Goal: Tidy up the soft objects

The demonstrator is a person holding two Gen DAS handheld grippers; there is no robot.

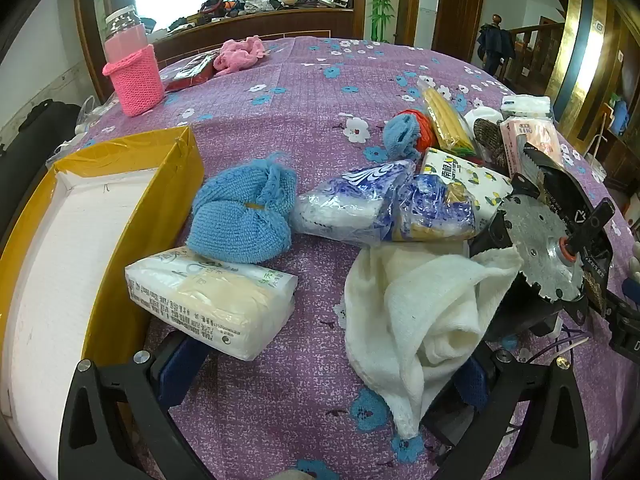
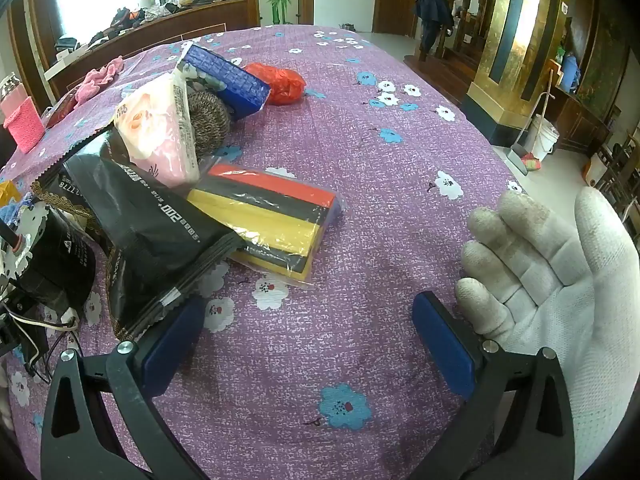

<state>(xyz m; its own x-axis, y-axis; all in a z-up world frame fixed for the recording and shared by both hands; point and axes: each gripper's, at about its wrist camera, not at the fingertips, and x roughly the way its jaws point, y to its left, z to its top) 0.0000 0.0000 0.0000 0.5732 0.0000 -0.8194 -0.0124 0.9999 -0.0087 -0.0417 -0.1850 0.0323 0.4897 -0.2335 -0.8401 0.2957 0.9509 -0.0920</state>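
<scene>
white towel (image 1: 416, 320) lies between the spread left tool (image 1: 324, 376) pads.

The right gripper (image 2: 308, 344) hangs wide open over bare floral table (image 2: 380, 152), sponge pack (image 2: 268, 216) just ahead, gloved hand (image 2: 560, 280) alongside.

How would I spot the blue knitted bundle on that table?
Find the yellow box at the table's left edge. Just right of it lies the blue knitted bundle, resting on a white tissue pack. It alone is fuzzy, sky-blue yarn; its neighbours are plastic-wrapped.
</scene>
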